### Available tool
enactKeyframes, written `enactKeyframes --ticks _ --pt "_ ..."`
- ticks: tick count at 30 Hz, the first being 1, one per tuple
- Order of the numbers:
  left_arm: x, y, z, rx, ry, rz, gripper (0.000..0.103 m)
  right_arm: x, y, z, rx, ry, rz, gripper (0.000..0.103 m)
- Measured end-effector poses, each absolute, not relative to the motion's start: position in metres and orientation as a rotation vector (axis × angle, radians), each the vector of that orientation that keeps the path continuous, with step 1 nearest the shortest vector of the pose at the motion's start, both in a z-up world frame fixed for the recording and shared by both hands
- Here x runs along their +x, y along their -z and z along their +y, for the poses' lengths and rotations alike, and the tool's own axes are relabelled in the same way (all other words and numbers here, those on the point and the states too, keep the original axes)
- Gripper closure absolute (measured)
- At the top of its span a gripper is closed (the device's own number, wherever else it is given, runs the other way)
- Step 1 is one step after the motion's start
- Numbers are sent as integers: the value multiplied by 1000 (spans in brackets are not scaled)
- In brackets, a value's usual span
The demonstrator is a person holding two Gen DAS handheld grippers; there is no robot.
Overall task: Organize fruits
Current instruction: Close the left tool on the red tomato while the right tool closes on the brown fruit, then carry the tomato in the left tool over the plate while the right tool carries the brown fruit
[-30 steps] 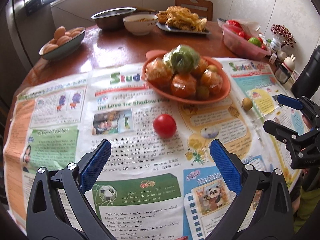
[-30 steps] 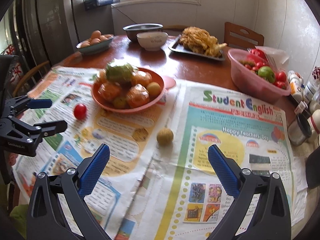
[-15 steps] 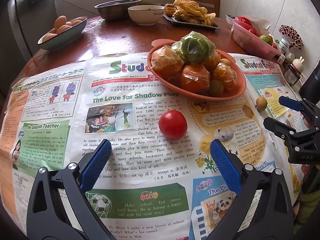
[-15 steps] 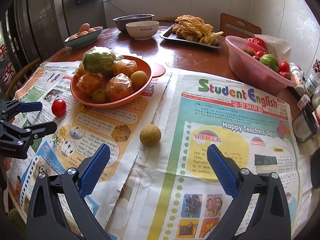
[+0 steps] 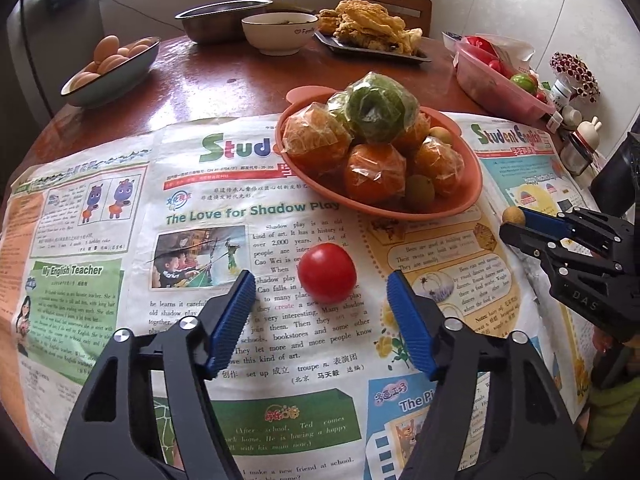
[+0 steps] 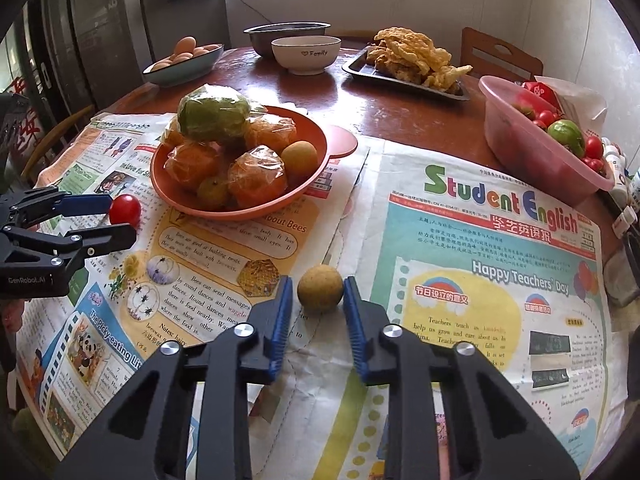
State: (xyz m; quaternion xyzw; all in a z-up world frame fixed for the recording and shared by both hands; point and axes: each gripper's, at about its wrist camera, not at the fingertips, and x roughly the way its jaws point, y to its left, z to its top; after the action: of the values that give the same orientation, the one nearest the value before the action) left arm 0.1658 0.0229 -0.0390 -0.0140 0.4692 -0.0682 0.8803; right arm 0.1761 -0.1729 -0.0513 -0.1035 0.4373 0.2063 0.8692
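Both grippers had closed in on their fruit since the earlier frames. Left gripper (image 5: 321, 286) stayed spread, red glossy tomato (image 5: 327, 272) between its tips, apart from both. Right gripper (image 6: 314, 294) had narrowed around the dull tan round fruit (image 6: 320, 288) on the newspaper (image 6: 460, 320); contact was hard to tell. Wrapped oranges sat in the orange bowl (image 6: 240, 212).
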Motion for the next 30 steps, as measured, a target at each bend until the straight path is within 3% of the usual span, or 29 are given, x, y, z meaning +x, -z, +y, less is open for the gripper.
enactKeyframes --ticks 6,10,12,30 --pt "169 40 17 -26 167 981 66 175 50 -176 -200 -445 912 81" --pt "171 40 16 -22 171 984 72 172 48 -177 -191 -453 909 81" --pt "171 40 15 -20 173 985 82 170 48 -177 -187 -458 909 81" --pt "159 3 1 -5 232 935 82 155 11 -169 -194 -503 840 81"
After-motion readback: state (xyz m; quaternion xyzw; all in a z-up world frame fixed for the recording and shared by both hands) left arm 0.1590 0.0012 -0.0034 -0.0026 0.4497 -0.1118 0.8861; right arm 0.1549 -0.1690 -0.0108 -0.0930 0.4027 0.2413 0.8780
